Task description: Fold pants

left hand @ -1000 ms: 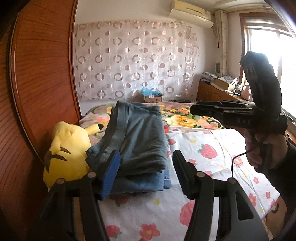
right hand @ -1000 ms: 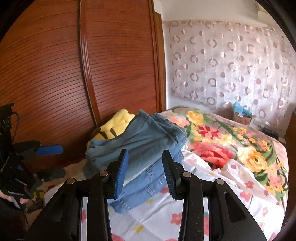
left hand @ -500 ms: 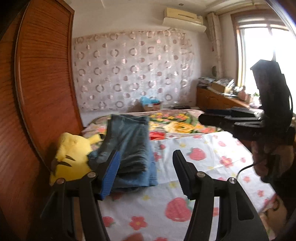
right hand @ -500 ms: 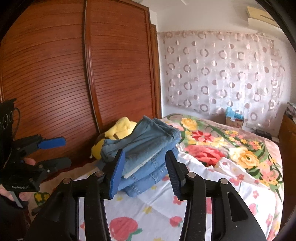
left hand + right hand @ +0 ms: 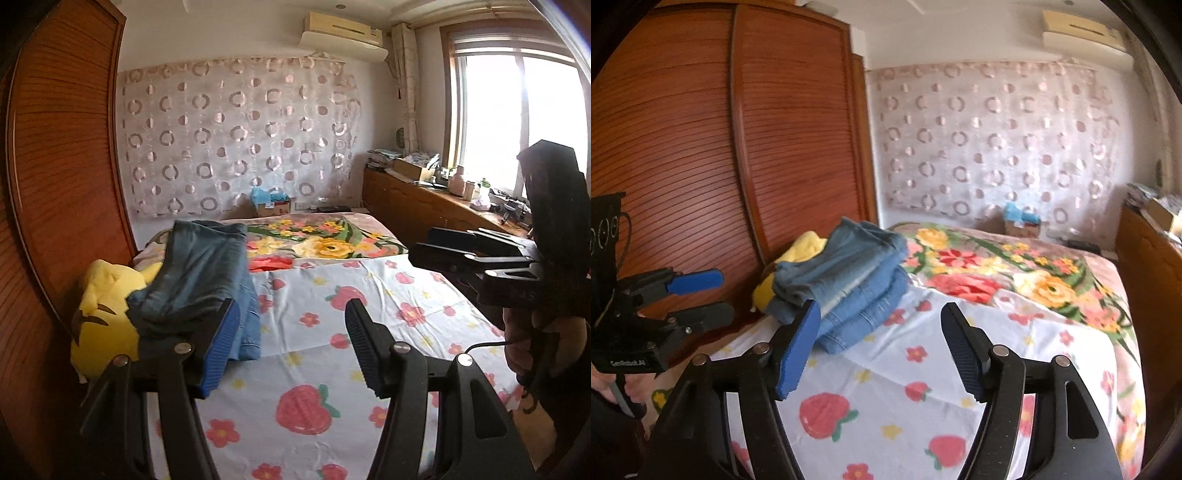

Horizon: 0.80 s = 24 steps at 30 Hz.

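Left black plastic two-finger claw (image 5: 291,339): forked black arms, silver round screws at the pivots, one finger faced with a ribbed blue pad (image 5: 221,350), the other with a ribbed black pad (image 5: 360,345). Seen from the right wrist view, its black body carries small white lettering and a boxy black block behind with white circle marks and a thin black cable.

Right black plastic two-finger claw (image 5: 881,343): same build, blue pad one side, black ribbed pad the other, silver screws. From the left wrist view it shows a tall black housing on top, faint lettering on its side, black cable looping below the handle. Dark sleeve (image 5: 569,413) at the person's wrist.
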Available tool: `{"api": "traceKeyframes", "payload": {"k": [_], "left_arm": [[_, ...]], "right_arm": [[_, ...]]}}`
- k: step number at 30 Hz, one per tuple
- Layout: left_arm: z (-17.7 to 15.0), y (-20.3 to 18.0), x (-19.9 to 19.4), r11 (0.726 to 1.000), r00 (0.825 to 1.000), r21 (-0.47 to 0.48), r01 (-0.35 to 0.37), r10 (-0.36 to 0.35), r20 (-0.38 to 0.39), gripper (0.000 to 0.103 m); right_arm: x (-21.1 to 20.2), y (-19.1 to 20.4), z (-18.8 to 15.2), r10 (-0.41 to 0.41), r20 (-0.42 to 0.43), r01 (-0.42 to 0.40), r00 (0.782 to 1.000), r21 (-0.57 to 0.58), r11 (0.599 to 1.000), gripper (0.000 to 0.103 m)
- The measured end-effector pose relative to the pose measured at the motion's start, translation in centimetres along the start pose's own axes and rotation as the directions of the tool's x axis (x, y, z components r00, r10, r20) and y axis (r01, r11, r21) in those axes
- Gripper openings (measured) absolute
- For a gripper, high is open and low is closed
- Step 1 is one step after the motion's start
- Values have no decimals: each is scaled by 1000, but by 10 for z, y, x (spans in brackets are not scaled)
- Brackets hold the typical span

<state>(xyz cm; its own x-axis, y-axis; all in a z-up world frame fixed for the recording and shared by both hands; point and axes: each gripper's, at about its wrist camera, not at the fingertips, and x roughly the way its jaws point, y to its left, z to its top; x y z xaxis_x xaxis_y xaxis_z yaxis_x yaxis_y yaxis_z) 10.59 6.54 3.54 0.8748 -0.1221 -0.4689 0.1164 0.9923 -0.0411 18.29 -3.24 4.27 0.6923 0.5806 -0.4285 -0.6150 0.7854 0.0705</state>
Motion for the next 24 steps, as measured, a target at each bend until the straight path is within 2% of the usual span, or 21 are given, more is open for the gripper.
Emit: {"api": "traceKeyframes", "payload": {"k": [9,15,24], "left_arm": [[-11,-34,-5,1000,999,17,25,-24,-25,59],[-9,-51,-25,999,1000,27,31,-31,-4,59],[-17,-60,-42,1000,1000,9,19,-19,4,59]], "right_arm": [[-45,-13,-26,-108,6,108,994,42,993,74],[-84,-13,-28,-152,40,150,988,56,987,75],[-116,-10,-52,-223,39,220,974,84,972,86]]}}
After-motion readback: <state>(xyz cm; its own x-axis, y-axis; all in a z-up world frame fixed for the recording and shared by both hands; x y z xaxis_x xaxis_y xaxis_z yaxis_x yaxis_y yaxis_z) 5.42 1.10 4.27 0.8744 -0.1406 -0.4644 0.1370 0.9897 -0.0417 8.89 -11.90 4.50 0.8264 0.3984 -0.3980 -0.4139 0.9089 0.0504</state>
